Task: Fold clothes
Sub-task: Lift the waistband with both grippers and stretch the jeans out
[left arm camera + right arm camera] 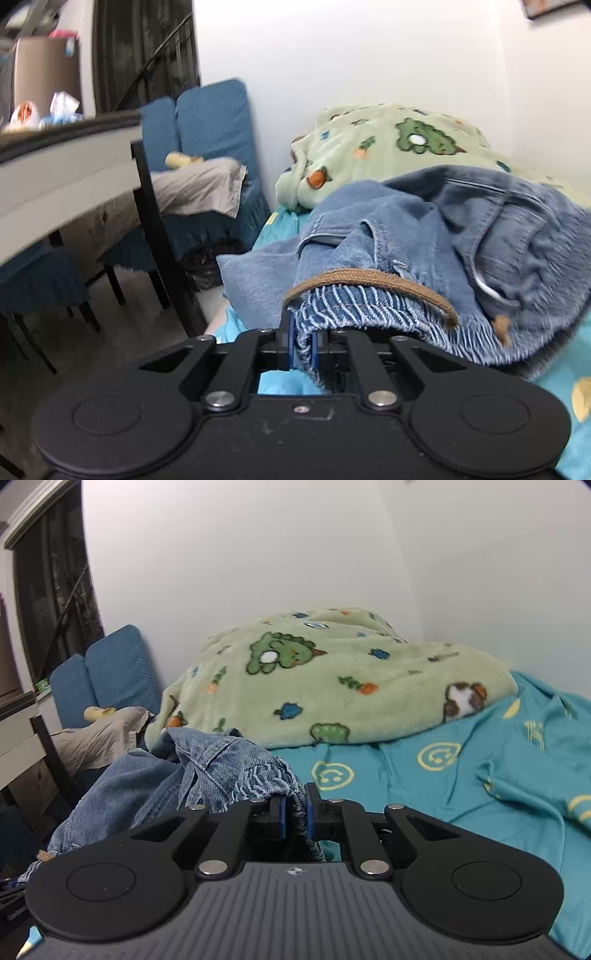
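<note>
Faded blue denim, a crumpled pair of jeans [424,236] with a gathered waistband and a brown drawstring cord [373,282], lies heaped on the teal bedsheet printed with yellow smiley faces [406,775], and both tools already have hold of it. The left gripper [303,347] has its blue pads pressed together on the ruched edge of the waistband, the cloth pinched directly between them, with the bulk of the garment rising ahead and to the right of that tool. The right gripper [296,816] is likewise clamped on a fold of the same denim, and from its view the mass of the jeans spreads ahead and off to the left, toward the edge of the bed. So the garment sits between the two grips, bunched rather than stretched, and neither hand is nearer than the other, since each is touching it. Its long axis cannot be read while it is so crumpled; the legs are hidden in the heap. The coming move probably depends on drawing the two pinch points apart so the waistband runs straight. A pale green fleece blanket with cartoon animals [332,679] is piled just behind, near enough to snag.
</note>
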The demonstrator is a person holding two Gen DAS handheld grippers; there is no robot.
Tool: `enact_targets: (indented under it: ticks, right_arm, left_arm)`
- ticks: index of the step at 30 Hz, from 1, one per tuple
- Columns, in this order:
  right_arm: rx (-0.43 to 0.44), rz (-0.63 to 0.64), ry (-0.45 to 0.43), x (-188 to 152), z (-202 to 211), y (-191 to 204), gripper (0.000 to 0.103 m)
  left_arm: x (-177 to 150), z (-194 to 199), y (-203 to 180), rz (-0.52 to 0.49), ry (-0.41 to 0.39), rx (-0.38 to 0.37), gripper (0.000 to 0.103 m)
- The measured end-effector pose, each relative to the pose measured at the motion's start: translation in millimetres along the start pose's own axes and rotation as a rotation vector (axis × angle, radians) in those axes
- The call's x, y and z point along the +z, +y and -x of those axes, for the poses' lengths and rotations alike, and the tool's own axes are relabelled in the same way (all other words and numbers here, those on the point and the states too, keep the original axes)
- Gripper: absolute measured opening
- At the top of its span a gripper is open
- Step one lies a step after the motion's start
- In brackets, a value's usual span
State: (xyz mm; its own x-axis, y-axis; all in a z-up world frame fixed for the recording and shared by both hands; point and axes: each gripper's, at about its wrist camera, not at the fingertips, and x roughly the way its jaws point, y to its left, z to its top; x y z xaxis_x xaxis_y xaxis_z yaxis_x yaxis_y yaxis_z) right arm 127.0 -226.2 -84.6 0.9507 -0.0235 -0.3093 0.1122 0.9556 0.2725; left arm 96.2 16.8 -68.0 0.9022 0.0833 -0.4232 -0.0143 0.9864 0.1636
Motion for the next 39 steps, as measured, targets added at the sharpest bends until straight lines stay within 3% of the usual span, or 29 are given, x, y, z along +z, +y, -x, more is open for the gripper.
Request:
enact_targets:
  ticks: [4, 9, 13, 21, 28, 32, 36, 39]
  right_arm:
    - [0.025, -0.023, -0.013, 21.0, 6.6, -4.0, 0.007]
    - [0.057, -0.066, -0.068, 75.9, 16.4, -23.9, 0.006]
    - [0.058, -0.015, -0.107, 120.1, 15.9, -52.1, 0.006]
    - [0.050, 0.025, -0.086, 165.9, -30.9, -144.6, 0.006]
    - [0.002, 0.008, -0.034, 169.0, -121.5, -221.7, 0.006]
    - [-0.040, 0.062, 0.057, 141.0, -182.6, -264.1, 0.006]
    - [-0.067, 0.074, 0.138, 100.6, -220.4, -295.0, 0.007]
    - [-0.072, 0.061, 0.156, 91.0, -226.7, -306.2, 0.008]
  left_arm:
    - [2.7, 38.9, -8.7, -0.016, -0.028, -0.068, 0.007]
    - [5.1, 93.8, -46.6, -0.080, -0.099, -0.175, 0.006]
    - [8.7, 119.3, -89.8, -0.136, -0.128, -0.333, 0.006]
    - [17.5, 87.2, -209.3, -0.155, -0.030, -0.552, 0.006]
    - [18.2, 23.3, -318.2, -0.149, 0.009, -0.688, 0.007]
    - [4.7, -22.8, -363.0, -0.147, 0.064, -0.722, 0.007]
    - [-6.2, -35.7, -371.3, -0.133, 0.063, -0.753, 0.010]
    - [0.9, -38.9, -365.1, -0.132, 0.079, -0.771, 0.013]
